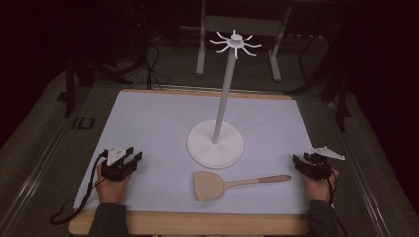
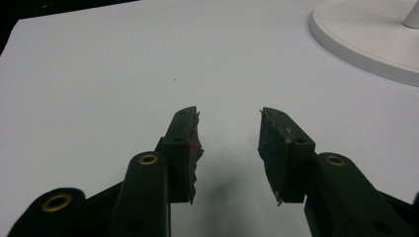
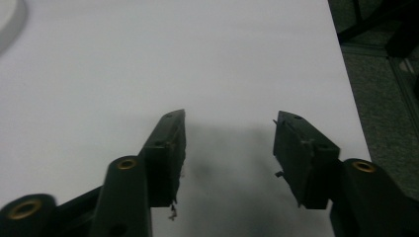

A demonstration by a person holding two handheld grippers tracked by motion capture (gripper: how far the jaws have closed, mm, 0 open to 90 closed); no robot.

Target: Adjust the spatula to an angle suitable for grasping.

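A wooden spatula [image 1: 232, 183] lies flat on the white table sheet [image 1: 148, 118], blade to the left, handle pointing right. Behind it stands a white hook stand [image 1: 216, 143] with a round base, a tall pole and a ring of hooks [image 1: 235, 43] at the top. My left gripper [image 1: 129, 158] rests near the sheet's front left, open, nothing between its jaws [image 2: 228, 136]. My right gripper [image 1: 302, 160] sits at the sheet's right edge, open and empty [image 3: 230, 136], just right of the spatula's handle tip. The stand's base [image 2: 365, 37] shows at the upper right of the left gripper view.
The sheet covers a wooden board [image 1: 197, 224] whose front edge shows. Grey carpet [image 1: 44, 133] surrounds the table, with dark stand legs [image 1: 74, 84] at the left and a metal frame [image 1: 200, 49] behind. A cable [image 1: 81, 197] trails from the left gripper.
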